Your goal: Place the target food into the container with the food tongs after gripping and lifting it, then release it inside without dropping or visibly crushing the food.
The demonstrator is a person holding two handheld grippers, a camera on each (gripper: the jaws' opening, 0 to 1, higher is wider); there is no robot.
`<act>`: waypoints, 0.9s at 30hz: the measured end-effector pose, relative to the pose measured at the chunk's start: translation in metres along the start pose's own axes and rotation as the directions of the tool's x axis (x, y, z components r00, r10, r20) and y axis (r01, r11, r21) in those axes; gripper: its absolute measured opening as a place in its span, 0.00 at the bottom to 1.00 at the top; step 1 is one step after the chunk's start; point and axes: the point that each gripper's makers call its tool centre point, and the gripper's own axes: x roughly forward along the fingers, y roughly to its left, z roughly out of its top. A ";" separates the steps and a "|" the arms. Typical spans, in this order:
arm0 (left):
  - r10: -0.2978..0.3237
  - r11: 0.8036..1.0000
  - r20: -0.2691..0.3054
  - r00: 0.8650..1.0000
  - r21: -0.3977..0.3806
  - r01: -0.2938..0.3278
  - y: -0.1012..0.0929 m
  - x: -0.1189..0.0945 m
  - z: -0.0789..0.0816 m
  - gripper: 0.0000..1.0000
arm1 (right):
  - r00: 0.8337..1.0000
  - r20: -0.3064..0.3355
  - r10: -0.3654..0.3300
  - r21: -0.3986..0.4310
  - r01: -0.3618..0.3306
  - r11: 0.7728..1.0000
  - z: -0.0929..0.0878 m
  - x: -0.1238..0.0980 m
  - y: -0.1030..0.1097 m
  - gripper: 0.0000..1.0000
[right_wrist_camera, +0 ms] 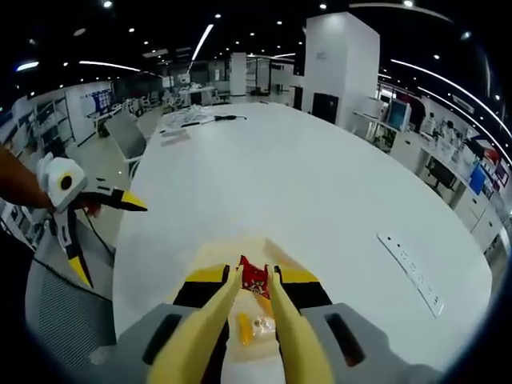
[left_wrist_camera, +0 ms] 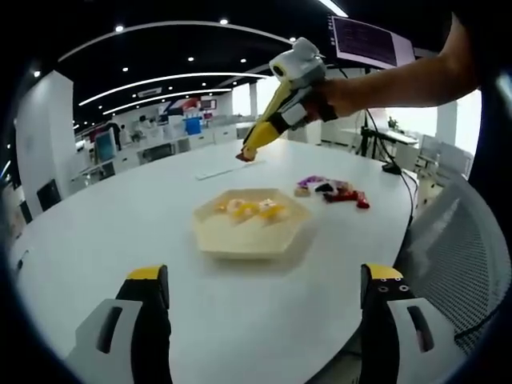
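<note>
A pale hexagonal container (left_wrist_camera: 240, 240) sits mid-table with yellow food pieces (left_wrist_camera: 252, 210) in it. A small heap of red, purple and dark food (left_wrist_camera: 332, 190) lies to its right. My right gripper (left_wrist_camera: 292, 100) hangs above the table's far side, shut on yellow food tongs (left_wrist_camera: 260, 136) that pinch a red piece (left_wrist_camera: 244, 156) at their tip. In the right gripper view the tongs (right_wrist_camera: 228, 308) hold that red food piece (right_wrist_camera: 254, 277) above the container (right_wrist_camera: 210, 260). My left gripper (left_wrist_camera: 266, 276) is open and holds nothing; it also appears as the left gripper (right_wrist_camera: 104, 232) off the table's edge.
A white power strip (right_wrist_camera: 412, 272) lies on the big white oval table (right_wrist_camera: 304, 184). A mesh chair (left_wrist_camera: 464, 240) stands at the table's edge. A person's arm (left_wrist_camera: 400, 84) holds the right gripper. Desks and office furniture stand far behind.
</note>
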 end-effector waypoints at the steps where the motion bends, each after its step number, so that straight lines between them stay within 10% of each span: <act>1: 0.001 1.000 0.001 1.000 0.000 -0.001 0.000 0.000 0.000 0.96 | 1.000 0.001 -0.001 -0.013 0.001 1.000 0.000 0.000 0.001 0.22; 27: -0.001 1.000 0.000 1.000 -0.005 0.001 -0.001 0.000 0.001 0.97 | 1.000 0.027 -0.005 -0.044 0.006 0.999 0.008 -0.013 0.001 0.26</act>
